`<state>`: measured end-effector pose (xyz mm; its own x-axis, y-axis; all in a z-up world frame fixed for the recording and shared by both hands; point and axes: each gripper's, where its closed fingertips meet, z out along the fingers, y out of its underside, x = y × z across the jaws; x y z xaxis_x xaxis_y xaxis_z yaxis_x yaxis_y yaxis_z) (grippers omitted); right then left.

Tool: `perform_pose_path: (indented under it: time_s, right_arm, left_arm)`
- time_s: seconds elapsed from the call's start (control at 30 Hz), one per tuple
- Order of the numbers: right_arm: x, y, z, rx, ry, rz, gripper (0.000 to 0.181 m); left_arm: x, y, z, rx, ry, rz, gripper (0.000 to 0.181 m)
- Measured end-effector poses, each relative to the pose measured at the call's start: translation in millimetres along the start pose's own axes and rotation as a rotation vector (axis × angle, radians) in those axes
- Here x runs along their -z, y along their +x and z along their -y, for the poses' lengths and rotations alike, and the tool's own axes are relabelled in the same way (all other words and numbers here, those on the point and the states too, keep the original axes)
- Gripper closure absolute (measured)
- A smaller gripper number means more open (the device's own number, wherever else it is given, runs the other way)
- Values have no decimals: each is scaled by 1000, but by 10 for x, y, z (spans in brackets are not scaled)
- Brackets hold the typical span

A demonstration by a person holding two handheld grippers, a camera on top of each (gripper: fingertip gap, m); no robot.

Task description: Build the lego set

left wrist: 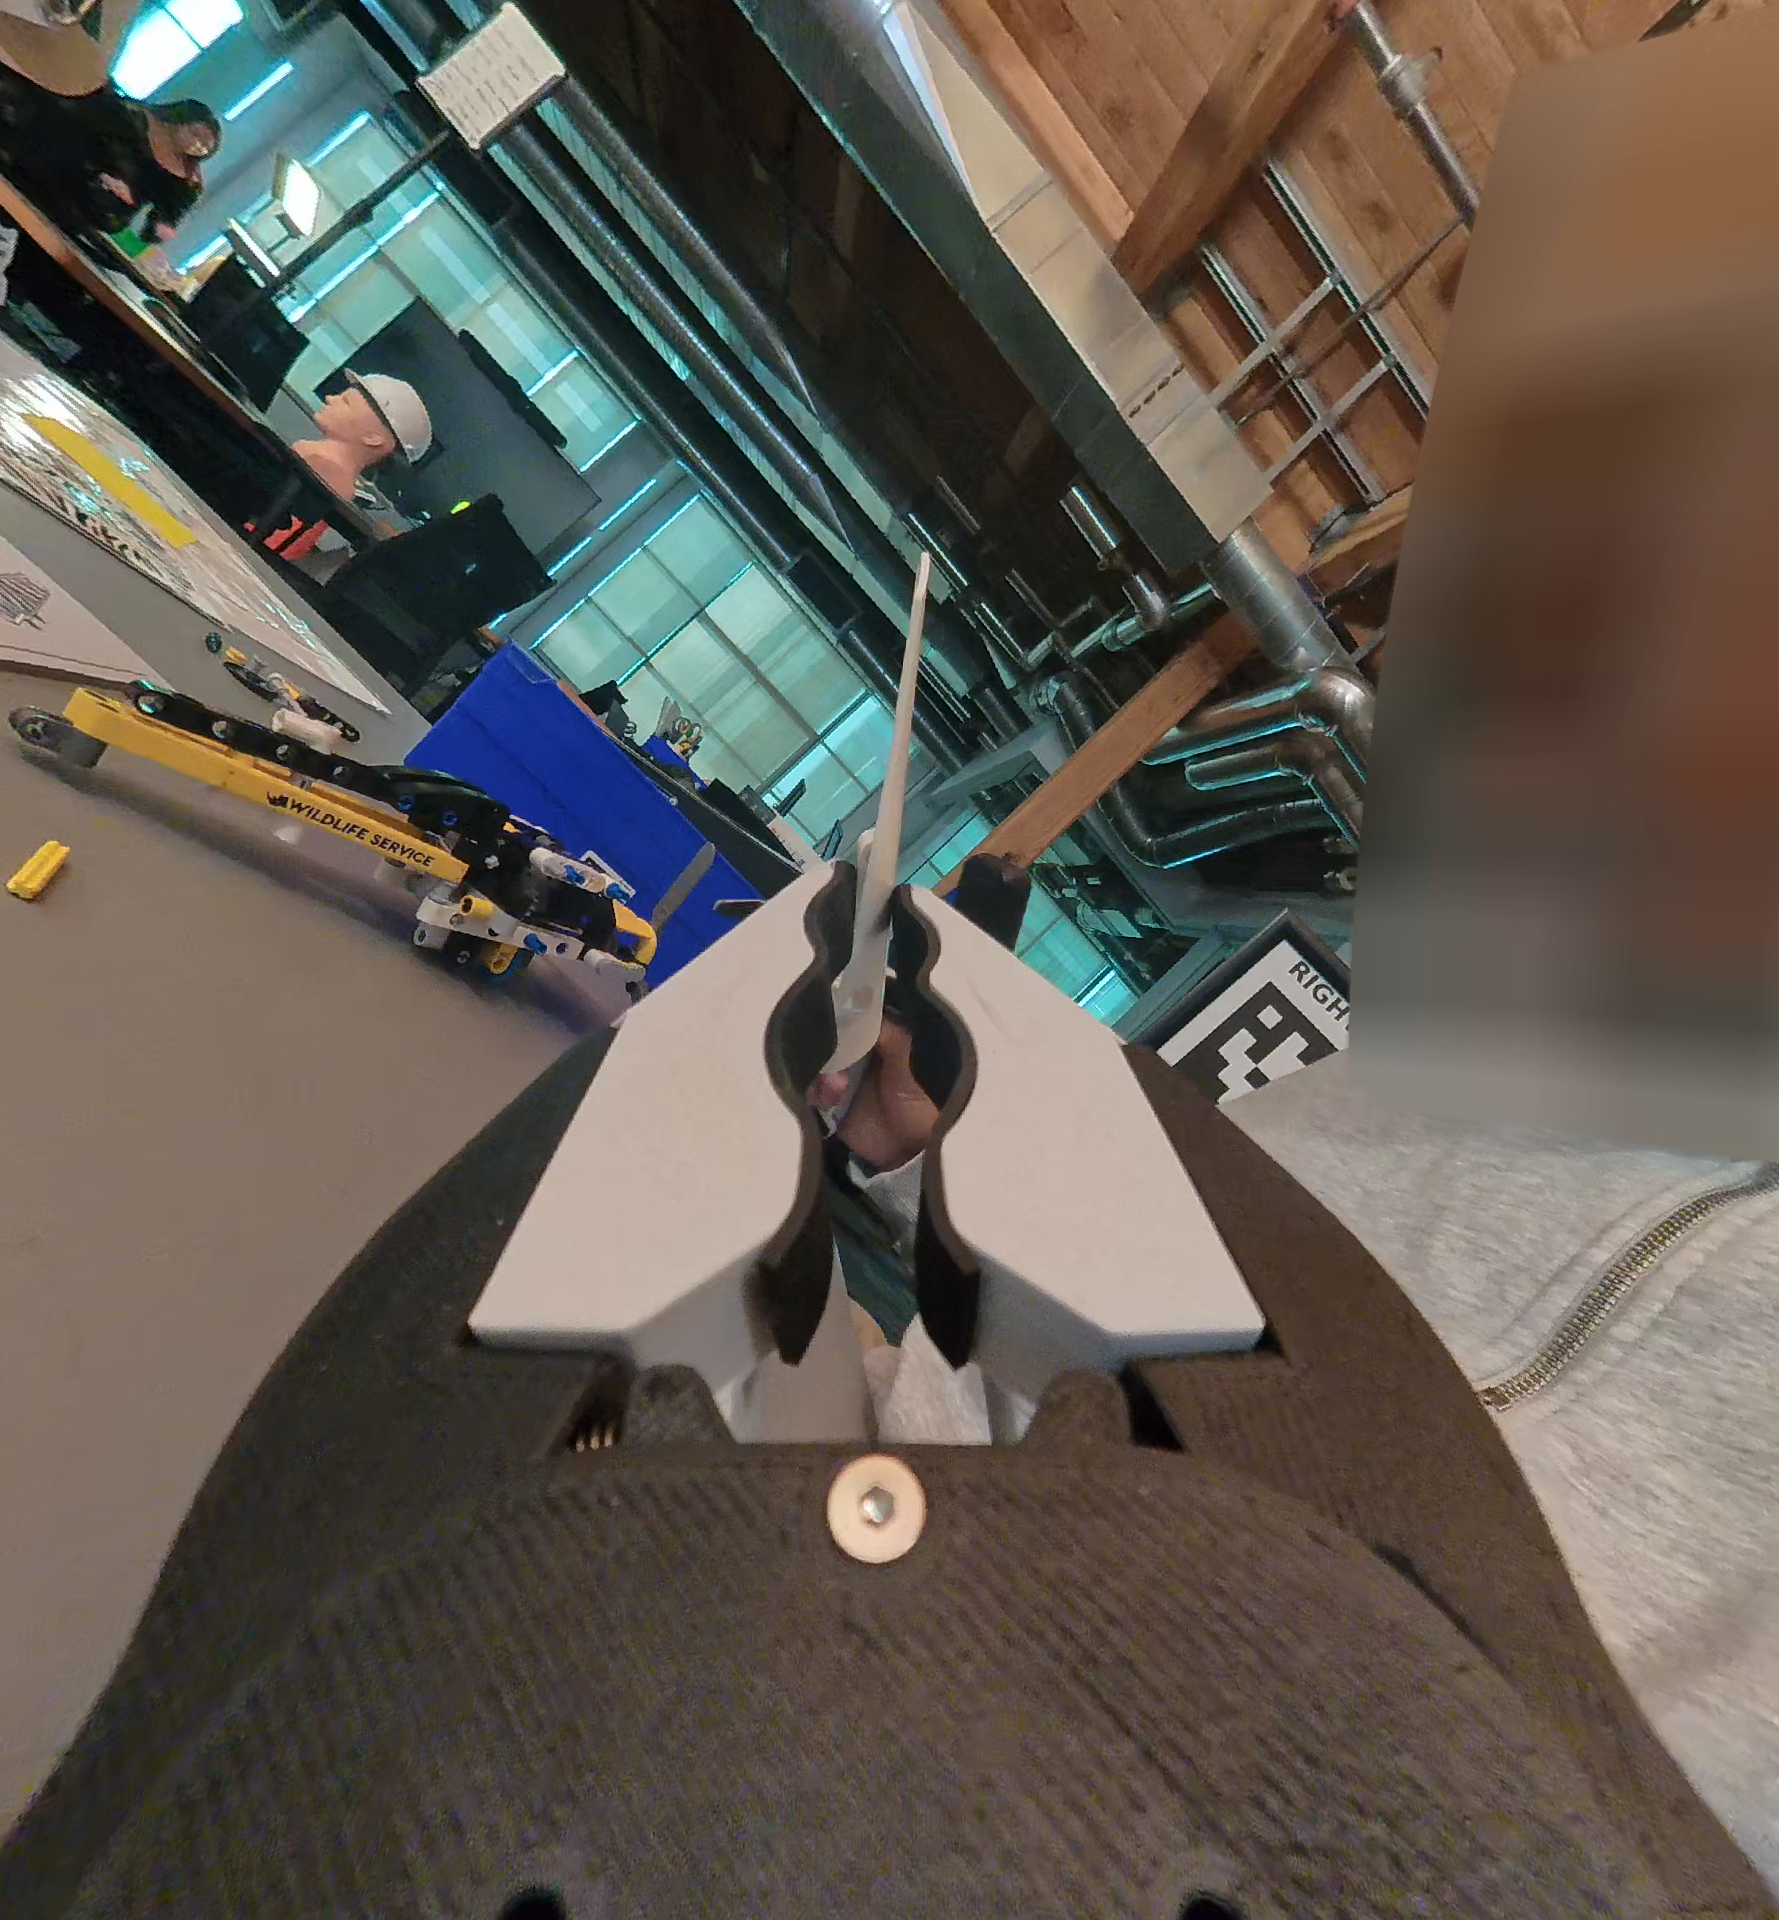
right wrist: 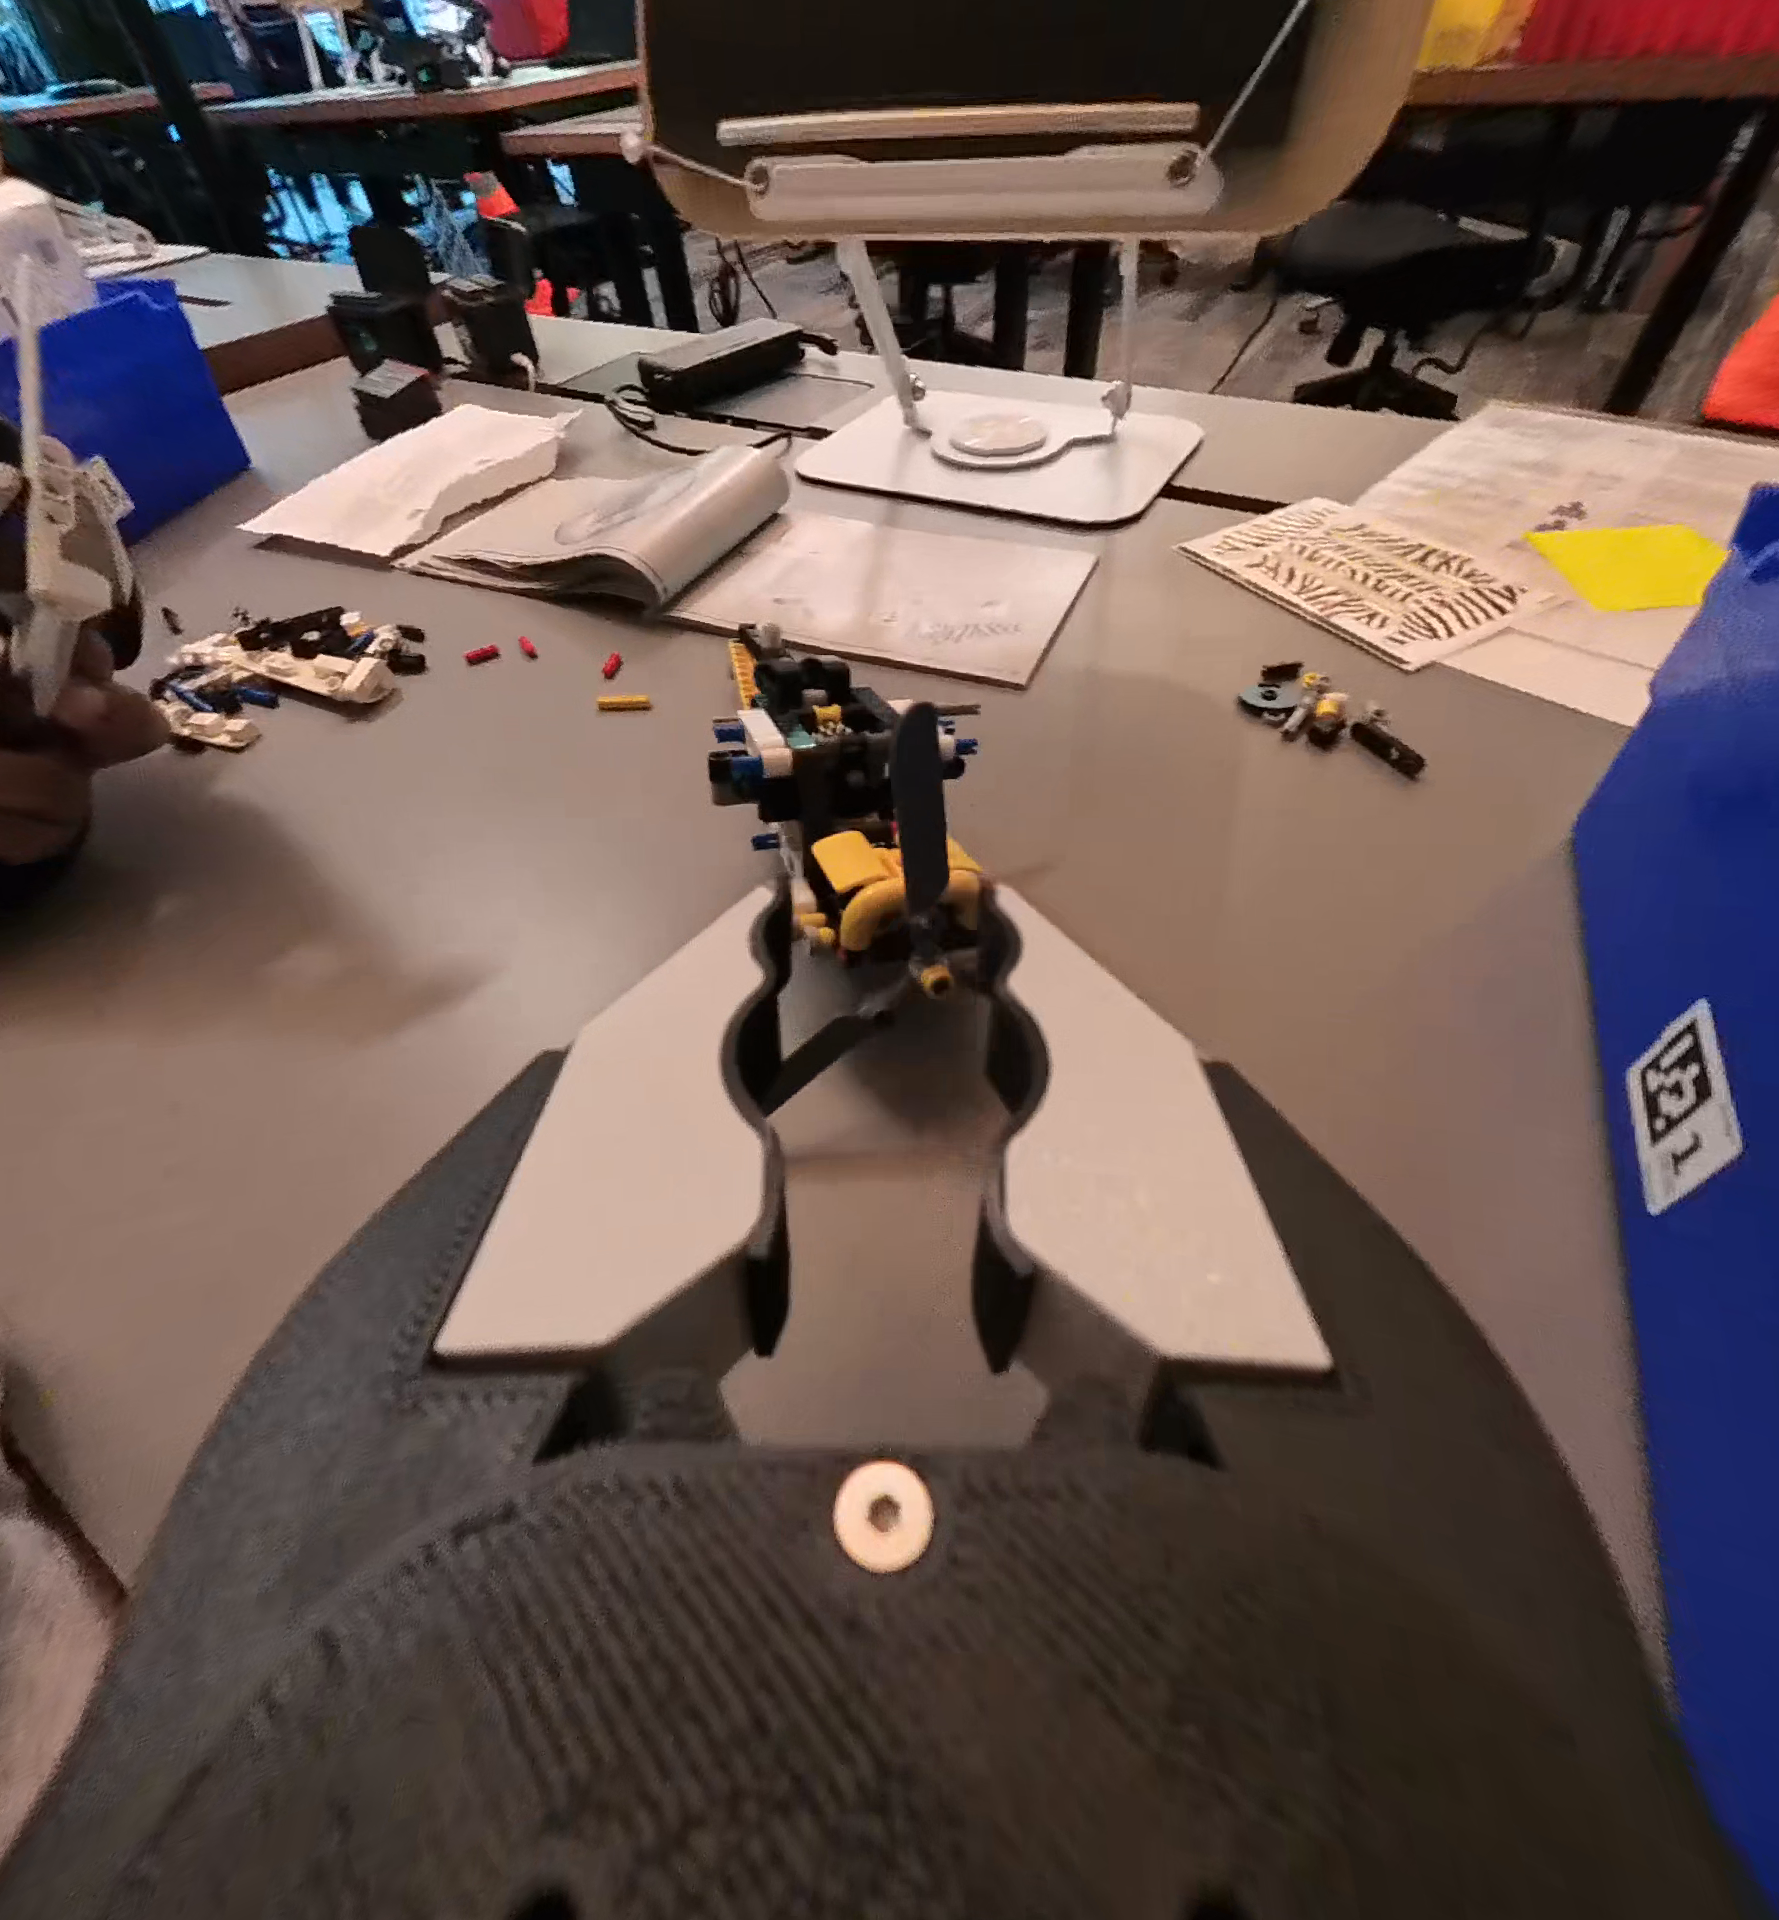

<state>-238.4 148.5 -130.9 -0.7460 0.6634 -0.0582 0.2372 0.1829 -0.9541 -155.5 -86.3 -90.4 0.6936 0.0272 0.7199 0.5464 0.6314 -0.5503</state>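
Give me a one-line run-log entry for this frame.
left gripper: shut on white blade piece, raised off table | right gripper: open around yellow-black model nose | model on grey table

A: Even indoor light; teal daylight glows through the tall glass wall [left wrist: 594, 488] far left. Soft shadows lie on the matte grey tabletop [right wrist: 365, 935].

B: Sharpness?

A: Right wrist view smears at the yellow-and-black brick aircraft model [right wrist: 864, 831]. Both views bow strongly at the edges; a blurred patch covers the left view's upper right.
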Motion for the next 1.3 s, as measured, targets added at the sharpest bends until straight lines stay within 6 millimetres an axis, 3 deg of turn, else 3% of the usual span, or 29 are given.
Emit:
perform_pose_path:
  time_s: [0.13, 0.27, 0.4, 0.5, 0.57, 0.63, 0.8, 0.93, 1.07, 1.17, 1.23, 1.3]
  right_arm:
    - [-117, 54, -114, -76, -16, -28, 101]
    - [-361, 106, -242, -23, -141, -15, 83]
    - [-633, 42, -180, -9, -175, -26, 87]
    - [-762, 12, -398, 84, -304, -66, 87]
    - [-792, 68, -542, 151, -371, -119, 100]
    - [-805, 77, -586, 185, -391, -151, 103]
    - [-782, 22, -554, 216, -368, -161, 106]
    - [-631, -10, -610, 206, -392, -146, 108]
    - [-450, 160, -641, 199, -398, -201, 111]
    - [-352, 182, -543, 141, -369, -167, 96]
    - [-264, 81, -283, 79, -279, -81, 93]
    - [-173, 83, 101, 71, -161, -39, 98]
  left_arm:
    - [2, 3, 4, 2, 4, -3, 177]
    - [-4, 7, -2, 9, 1, -11, 177]
    - [-4, 10, -2, 8, 1, -13, 177]
    - [-3, 10, 0, 11, 2, -14, 177]
    - [-11, 12, -7, 16, -1, -20, 177]
    - [-17, 10, -17, 17, -8, -20, 177]
    - [-11, 11, -7, 18, 0, -21, 177]
    - [-10, 15, -8, 12, 1, -19, 177]
    - [-4, 15, -1, 12, 7, -18, 177]
    - [-6, 11, -1, 13, 7, -16, 177]
    - [-1, 13, 8, 10, 13, -16, 177]
    - [0, 14, 10, 10, 13, -17, 177]
